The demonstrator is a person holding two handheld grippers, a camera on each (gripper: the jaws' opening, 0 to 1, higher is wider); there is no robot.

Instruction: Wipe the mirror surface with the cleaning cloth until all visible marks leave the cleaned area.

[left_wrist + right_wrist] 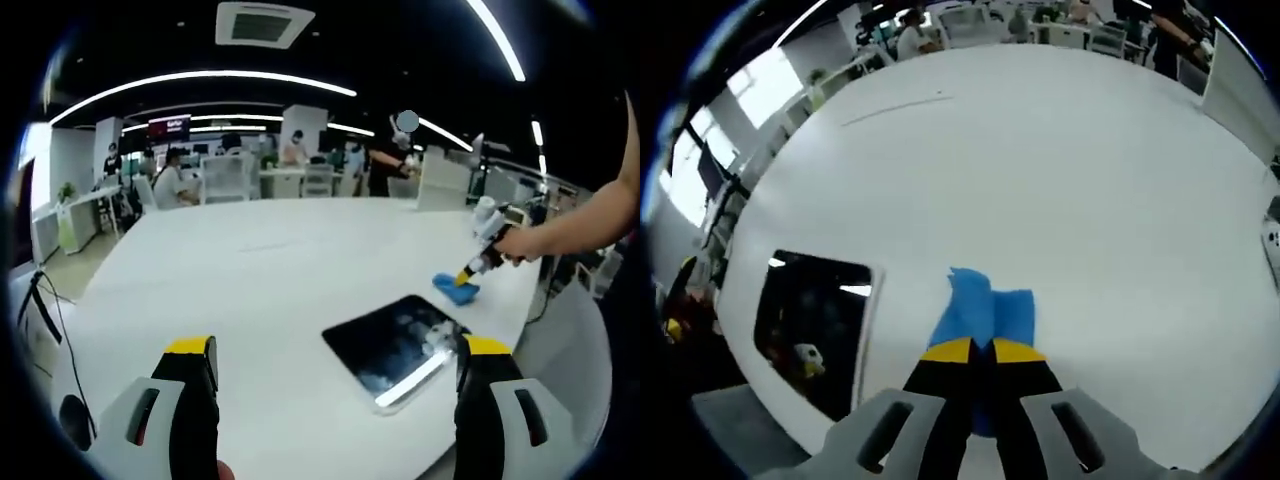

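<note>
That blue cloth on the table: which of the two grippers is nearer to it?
The right gripper: its fingers are closed on the blue cloth, beside the mirror. The left gripper hangs open, back from the mirror's near side.

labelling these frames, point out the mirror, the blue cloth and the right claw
mirror (395, 343), left gripper view, middle of its dark glass
blue cloth (980, 305), right gripper view, its upper fold
right claw (983, 352), right gripper view, between its yellow tips

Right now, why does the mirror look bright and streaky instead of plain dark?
In the left gripper view the mirror reflects the ceiling light strips as a bright glare band near its front edge; in the right gripper view it shows mostly dark, with small light glints. The fisheye lenses bend the white table.
</note>
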